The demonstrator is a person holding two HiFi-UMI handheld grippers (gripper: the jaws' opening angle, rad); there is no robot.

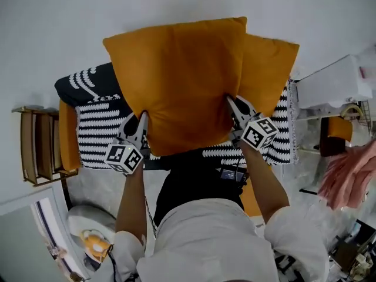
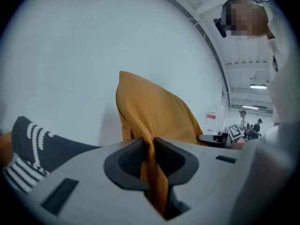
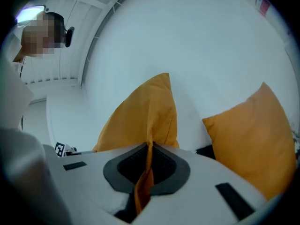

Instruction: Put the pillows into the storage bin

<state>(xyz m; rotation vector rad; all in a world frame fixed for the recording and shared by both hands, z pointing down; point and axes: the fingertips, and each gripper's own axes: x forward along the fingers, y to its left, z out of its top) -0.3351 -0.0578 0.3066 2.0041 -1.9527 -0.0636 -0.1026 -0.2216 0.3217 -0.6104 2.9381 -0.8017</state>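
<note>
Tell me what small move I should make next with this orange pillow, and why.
Probably turn away from the striped blanket, keeping both grips closed. The left gripper and right gripper each pinch the lower edge of the orange pillow, it is held up, and no storage bin shows in any view, so it needs finding.

No writing can be read; the red label [image 2: 212,116] is too small
</note>
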